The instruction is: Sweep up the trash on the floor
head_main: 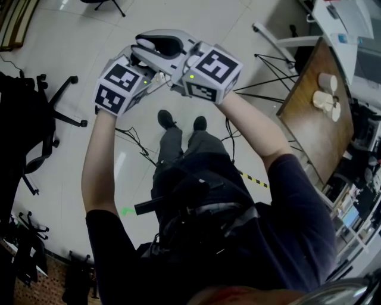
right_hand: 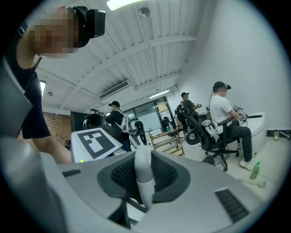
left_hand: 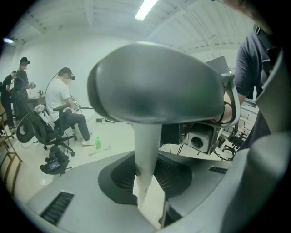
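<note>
We are looking at bright, even light falling from ceiling strips (left_hand: 146,9), which are burning out to white in both gripper views, while the pale floor (head_main: 77,41) is giving back soft glare and carrying only faint shadows. The gripper views are bending hard and darkening toward their round edges. The grey handle (left_hand: 154,86) is sitting too close to the left lens and smearing out of focus.

This looks like a research lab or open office. The pale hard floor (head_main: 89,53) is strewn with cables (head_main: 134,140). Tripod legs (head_main: 274,61) stand just beside a wooden bench (head_main: 309,119), swivel chairs (head_main: 56,98) sit well apart from it, and seated people (right_hand: 225,109) wear headsets.
</note>
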